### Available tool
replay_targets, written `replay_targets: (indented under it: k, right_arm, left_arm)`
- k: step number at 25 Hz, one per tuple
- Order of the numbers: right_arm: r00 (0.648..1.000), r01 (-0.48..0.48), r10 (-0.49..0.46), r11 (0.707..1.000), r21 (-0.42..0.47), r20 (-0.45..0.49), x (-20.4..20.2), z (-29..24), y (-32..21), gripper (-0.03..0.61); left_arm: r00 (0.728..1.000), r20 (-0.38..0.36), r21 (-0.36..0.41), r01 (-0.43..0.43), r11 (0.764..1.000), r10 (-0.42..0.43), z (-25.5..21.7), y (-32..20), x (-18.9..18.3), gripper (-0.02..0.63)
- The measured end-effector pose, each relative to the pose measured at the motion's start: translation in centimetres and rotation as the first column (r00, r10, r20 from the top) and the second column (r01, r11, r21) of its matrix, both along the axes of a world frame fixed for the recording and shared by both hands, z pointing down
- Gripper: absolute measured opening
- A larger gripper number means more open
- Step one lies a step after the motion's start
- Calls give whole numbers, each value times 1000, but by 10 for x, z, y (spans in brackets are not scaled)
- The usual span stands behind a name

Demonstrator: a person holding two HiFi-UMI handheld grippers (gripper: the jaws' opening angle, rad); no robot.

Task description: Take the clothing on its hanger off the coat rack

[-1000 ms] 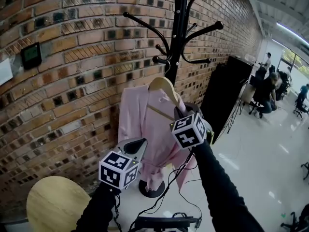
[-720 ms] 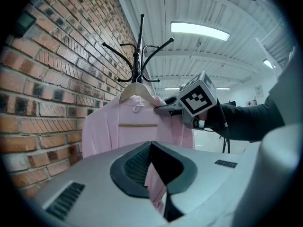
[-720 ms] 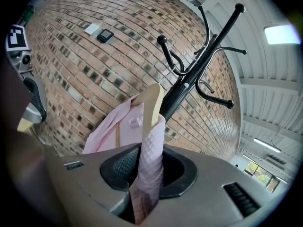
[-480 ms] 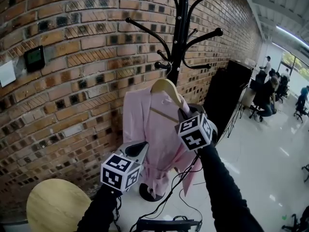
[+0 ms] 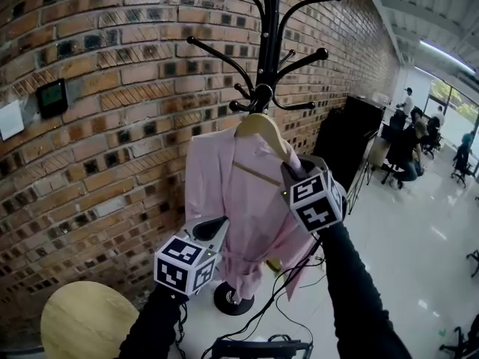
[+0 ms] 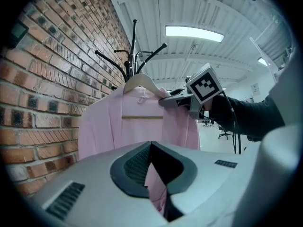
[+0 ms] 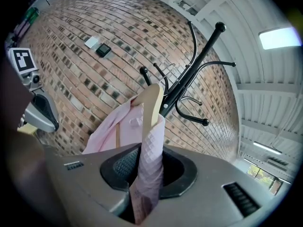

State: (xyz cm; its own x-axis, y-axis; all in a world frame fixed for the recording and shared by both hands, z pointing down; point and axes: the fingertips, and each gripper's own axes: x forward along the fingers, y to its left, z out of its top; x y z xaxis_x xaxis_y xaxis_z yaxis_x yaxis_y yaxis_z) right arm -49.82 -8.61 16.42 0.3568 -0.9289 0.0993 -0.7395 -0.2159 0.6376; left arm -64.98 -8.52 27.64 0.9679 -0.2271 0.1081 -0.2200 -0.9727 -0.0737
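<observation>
The pink garment hangs on its wooden hanger right in front of the coat rack, and the hanger's wire hook is up at one of the rack's lower pegs; I cannot tell whether it bears on the peg. Behind the rack is the brick wall, close enough that the garment's back is near it. A tall black panel stands to the rack's right, a round wooden stool top is low to its left, and black cables trail across the floor by the rack's base. The rack's upper arms spread above the hanger. My right gripper has its jaws clamped on the hanger's right shoulder, with the pink cloth over the wood pinched between them. My left gripper is lower, at the garment's front, jaws drawn together with a thin fold of pink cloth between them. Open floor lies to the rack's right and toward me.
</observation>
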Motion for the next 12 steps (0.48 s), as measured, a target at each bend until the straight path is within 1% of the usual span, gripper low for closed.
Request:
replay_targets:
  k: [7,12]
  right_arm:
    - [999,46,-46,999,-5,7,-1,-3,36,76]
    - [999,44,-44,999,-17,3,12,3,77,77]
  left_arm:
    - [1000,2,8,-25,1000,25,-5,11,9,0]
    - [995,11,25,-95,995,95,-7,35,33,0]
